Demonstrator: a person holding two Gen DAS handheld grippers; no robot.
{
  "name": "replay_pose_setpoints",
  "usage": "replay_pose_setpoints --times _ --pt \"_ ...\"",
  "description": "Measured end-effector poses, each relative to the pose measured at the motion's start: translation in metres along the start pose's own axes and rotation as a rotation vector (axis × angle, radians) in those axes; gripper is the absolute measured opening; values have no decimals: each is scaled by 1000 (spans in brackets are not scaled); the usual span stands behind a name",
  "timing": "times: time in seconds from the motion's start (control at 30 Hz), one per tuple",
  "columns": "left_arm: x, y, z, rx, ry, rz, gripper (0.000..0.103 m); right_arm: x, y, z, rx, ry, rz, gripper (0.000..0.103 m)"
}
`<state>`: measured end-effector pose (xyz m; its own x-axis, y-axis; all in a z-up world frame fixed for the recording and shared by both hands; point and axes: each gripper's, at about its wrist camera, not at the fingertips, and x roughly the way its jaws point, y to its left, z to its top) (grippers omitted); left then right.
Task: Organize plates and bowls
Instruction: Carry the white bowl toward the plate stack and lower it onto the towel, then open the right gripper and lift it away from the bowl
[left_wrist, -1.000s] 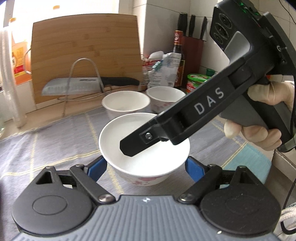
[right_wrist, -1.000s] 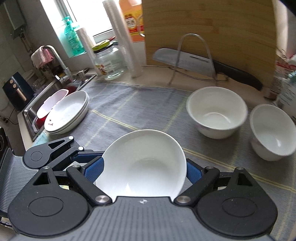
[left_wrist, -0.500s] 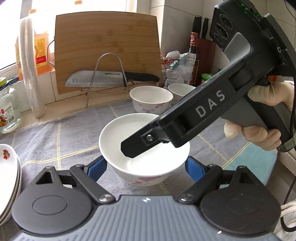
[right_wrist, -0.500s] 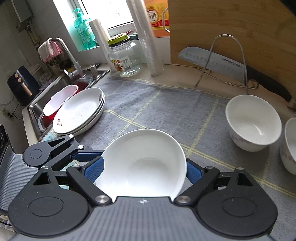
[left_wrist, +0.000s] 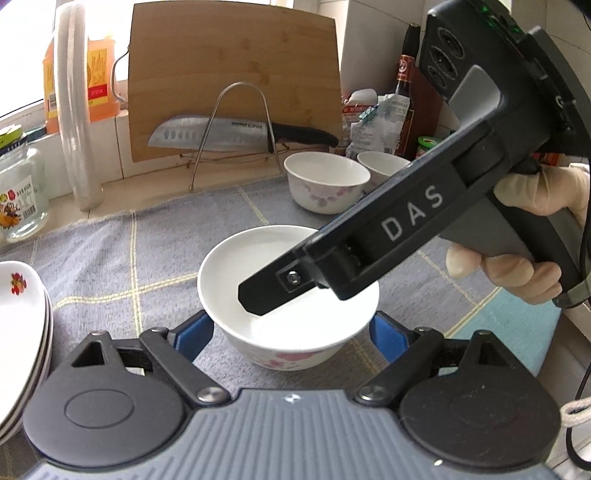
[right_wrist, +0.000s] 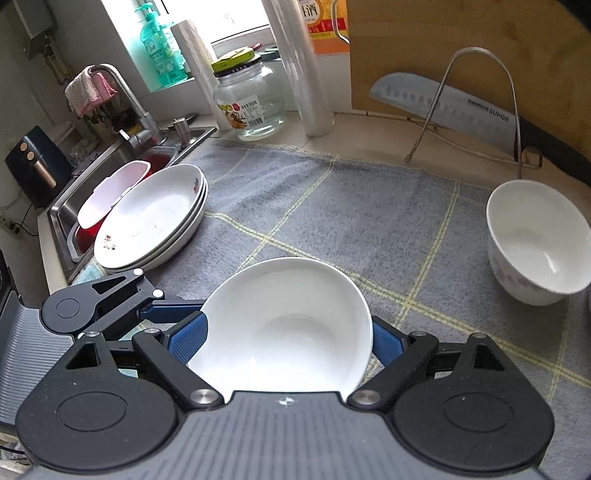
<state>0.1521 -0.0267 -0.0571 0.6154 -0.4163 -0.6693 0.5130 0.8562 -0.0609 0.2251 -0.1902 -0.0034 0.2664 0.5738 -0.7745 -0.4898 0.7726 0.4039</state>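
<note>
A white bowl with pink flowers (left_wrist: 291, 347) sits between the blue pads of my left gripper (left_wrist: 291, 332), which is shut on it. The same bowl (right_wrist: 284, 328) fills the right wrist view, gripped by my right gripper (right_wrist: 284, 343) too, one finger reaching into it (left_wrist: 273, 291). Both hold it over the grey checked cloth (right_wrist: 351, 206). A stack of white plates (right_wrist: 151, 214) lies at the left by the sink and shows at the left edge of the left wrist view (left_wrist: 18, 317). Two more bowls (left_wrist: 327, 184) (left_wrist: 384, 168) stand at the back right.
A bamboo cutting board (left_wrist: 232, 74) and a knife on a wire rack (left_wrist: 214, 134) stand at the back. A glass jar (right_wrist: 251, 99), a sleeve of plastic cups (right_wrist: 303, 66), bottles and packets line the wall. The sink (right_wrist: 122, 162) with a tap is at the left.
Both grippers have carried the bowl leftward across the cloth. The two back bowls have slid to the right and the plate stack has come closer.
</note>
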Motion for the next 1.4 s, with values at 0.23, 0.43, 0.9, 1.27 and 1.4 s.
replay_pose_setpoints --times 0.23,0.43,0.9,1.27,1.4 --pt "3 3 -2 -6 5 -4 91 6 -1 -1 7 9 -1 95" --pt "5 1 -6 16 13 8 98 3 -2 0 6 -14 -3 103" --pt "-29 3 -1 4 2 16 102 -32 -10 -10 -38 -122 -162 103" --pt "-25 -4 15 -30 13 42 102 -62 -26 -25 -44 -192 -269 103" --pt "-24 -12 20 -32 0 36 102 -68 -35 -35 -47 -196 -310 103"
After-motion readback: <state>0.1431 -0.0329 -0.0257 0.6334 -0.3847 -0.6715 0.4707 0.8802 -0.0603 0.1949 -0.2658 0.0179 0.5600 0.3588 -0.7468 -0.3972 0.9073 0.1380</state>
